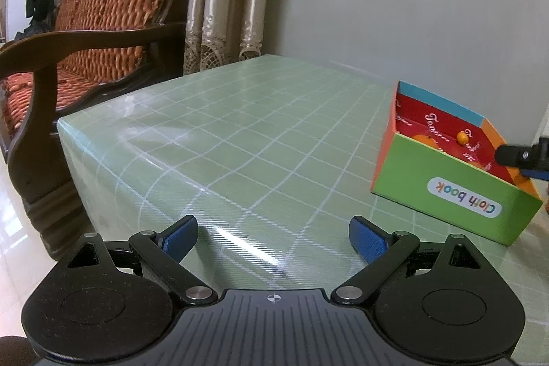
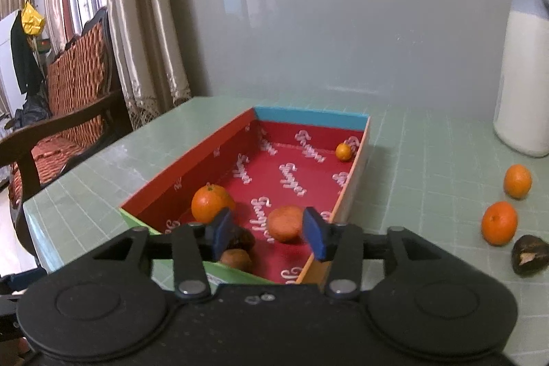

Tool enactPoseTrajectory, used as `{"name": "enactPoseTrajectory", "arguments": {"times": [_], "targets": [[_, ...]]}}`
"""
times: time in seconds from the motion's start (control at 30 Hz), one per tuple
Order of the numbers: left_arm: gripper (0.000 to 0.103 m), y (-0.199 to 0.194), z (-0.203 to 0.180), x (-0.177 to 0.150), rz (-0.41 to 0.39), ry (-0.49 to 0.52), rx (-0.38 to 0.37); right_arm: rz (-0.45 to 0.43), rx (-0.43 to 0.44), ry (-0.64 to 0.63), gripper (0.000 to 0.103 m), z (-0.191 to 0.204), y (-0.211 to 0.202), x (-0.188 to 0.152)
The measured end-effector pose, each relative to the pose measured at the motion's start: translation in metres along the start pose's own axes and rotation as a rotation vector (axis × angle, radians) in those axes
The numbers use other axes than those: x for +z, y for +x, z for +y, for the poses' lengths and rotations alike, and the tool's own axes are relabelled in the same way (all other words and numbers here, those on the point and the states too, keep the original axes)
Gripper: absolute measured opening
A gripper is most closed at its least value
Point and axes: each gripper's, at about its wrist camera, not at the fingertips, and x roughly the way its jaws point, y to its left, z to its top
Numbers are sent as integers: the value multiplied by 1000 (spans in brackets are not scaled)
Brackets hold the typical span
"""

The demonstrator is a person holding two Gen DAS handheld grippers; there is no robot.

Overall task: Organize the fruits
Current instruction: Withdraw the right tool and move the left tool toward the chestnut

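A colourful cardboard box [image 2: 240, 136] with a red inside stands on the green table. In it lie an orange [image 2: 211, 202], a dull orange fruit [image 2: 285, 223], a small orange [image 2: 343, 152] at the far end, and brown fruits [image 2: 236, 258] near the front wall. My right gripper [image 2: 269, 234] is open over the box's near end, and the dull fruit lies free between its fingers. Two oranges [image 2: 499, 222] [image 2: 517, 180] and a dark brown fruit [image 2: 528, 254] lie on the table right of the box. My left gripper [image 1: 273, 237] is open and empty, left of the box [image 1: 446, 191].
A white jug [image 2: 525, 81] stands at the back right by the wall. A wooden sofa [image 1: 85, 33] with orange cushions stands past the table's left edge [image 1: 65, 139]. Curtains hang behind it.
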Motion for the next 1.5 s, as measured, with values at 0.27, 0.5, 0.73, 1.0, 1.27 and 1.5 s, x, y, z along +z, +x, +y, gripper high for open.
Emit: {"name": "enactPoseTrajectory", "arguments": {"times": [0.27,0.5,0.73,1.0,1.27,1.5], "targets": [[94,-8,-29,-2,-13,56,-56,-46,-88,5,83,-23,-24,0],[94,-22,-74,-3,-46,149,-143,-63,-205,74,87,-67,-51,-10],[94,-40,-127,-2,-74,241,-259,-89,-340,162,90,-120,-82,-28],[94,-55,-192,-2,-96,333,-378,-130,-498,294,90,-180,-128,-52],[94,-52,-261,-10,-69,418,-467,-158,-566,380,90,-218,-162,-72],[94,-46,-316,-23,-84,474,-495,-173,-593,422,90,-239,-183,-83]]}}
